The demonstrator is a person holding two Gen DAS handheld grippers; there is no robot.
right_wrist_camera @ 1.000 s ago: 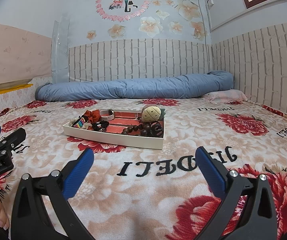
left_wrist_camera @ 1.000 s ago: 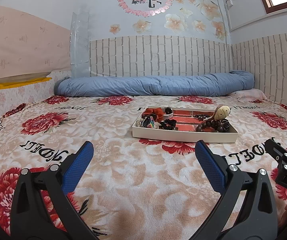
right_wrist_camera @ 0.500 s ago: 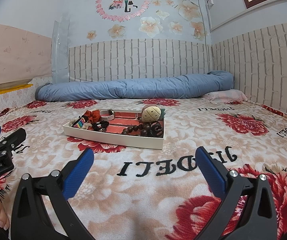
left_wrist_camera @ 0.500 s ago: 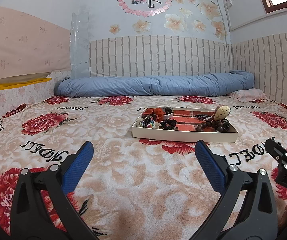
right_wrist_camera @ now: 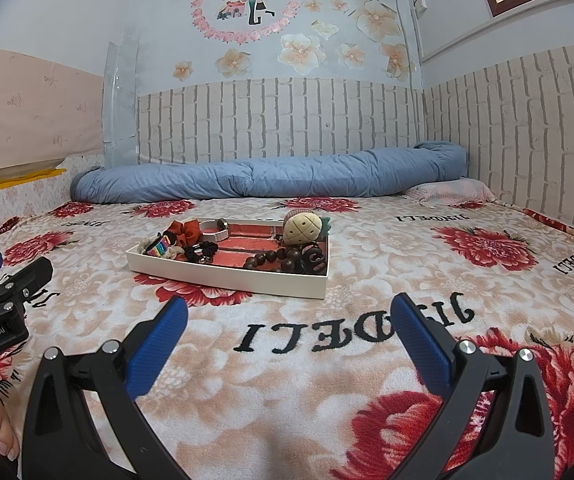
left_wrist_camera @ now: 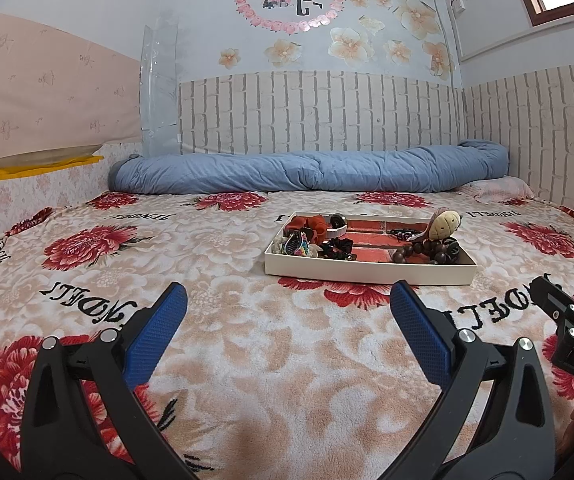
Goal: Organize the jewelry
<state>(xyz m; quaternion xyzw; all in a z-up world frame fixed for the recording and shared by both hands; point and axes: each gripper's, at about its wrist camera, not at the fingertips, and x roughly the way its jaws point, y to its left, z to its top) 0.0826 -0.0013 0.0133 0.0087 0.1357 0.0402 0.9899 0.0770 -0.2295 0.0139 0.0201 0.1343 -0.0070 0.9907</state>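
Right wrist view has all the jewelry sitting in the tray (right_wrist_camera: 247, 280) on the bed (right_wrist_camera: 327, 360): beads (right_wrist_camera: 275, 258), bow (right_wrist_camera: 187, 230), bangle (right_wrist_camera: 215, 232), a plush pineapple (right_wrist_camera: 302, 228). It's a loose jumble (could be pre-sorting or just dropped in, can't tell which). Both the left gripper (left_wrist_camera: 287, 320) and right gripper (right_wrist_camera: 289, 324) hover low over the blanket, well short of the tray, jaws wide, holding nothing.

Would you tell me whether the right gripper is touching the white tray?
Apart. The right wrist view shows bare blanket between the open right gripper and the white tray.
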